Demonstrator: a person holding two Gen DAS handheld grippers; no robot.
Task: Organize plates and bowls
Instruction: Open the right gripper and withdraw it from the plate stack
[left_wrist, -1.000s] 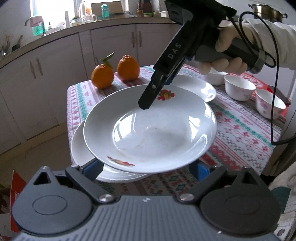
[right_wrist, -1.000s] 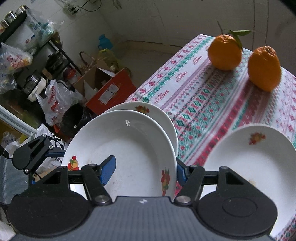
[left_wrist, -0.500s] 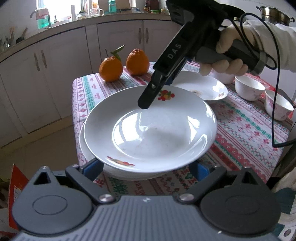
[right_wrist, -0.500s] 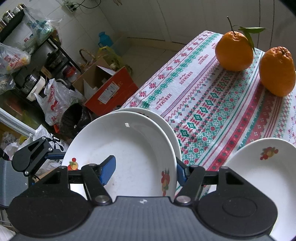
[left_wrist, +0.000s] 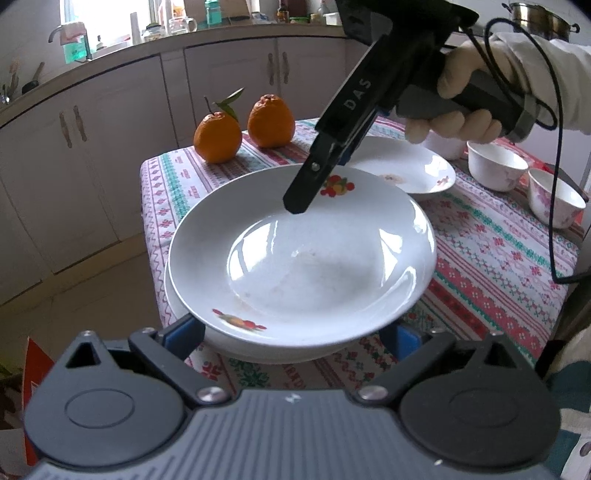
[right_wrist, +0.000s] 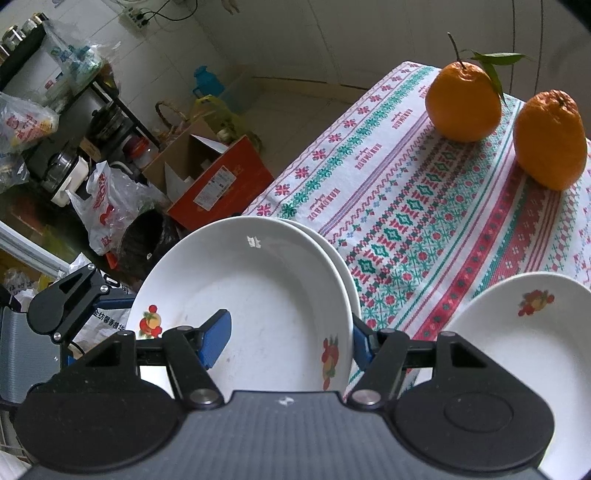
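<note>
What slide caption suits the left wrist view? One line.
Right claw grips the top plate's far rim over a second plate, oranges behind.

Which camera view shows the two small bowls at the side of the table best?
The left wrist view shows them best: both small bowls stand whole at the right, beyond the third plate on the tablecloth. The right wrist view shows nothing of them; it looks toward the oranges and the floor.

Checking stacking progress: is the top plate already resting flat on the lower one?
Cannot tell. The top plate sits over the lower plate, offset, with the right gripper on its rim.
</note>
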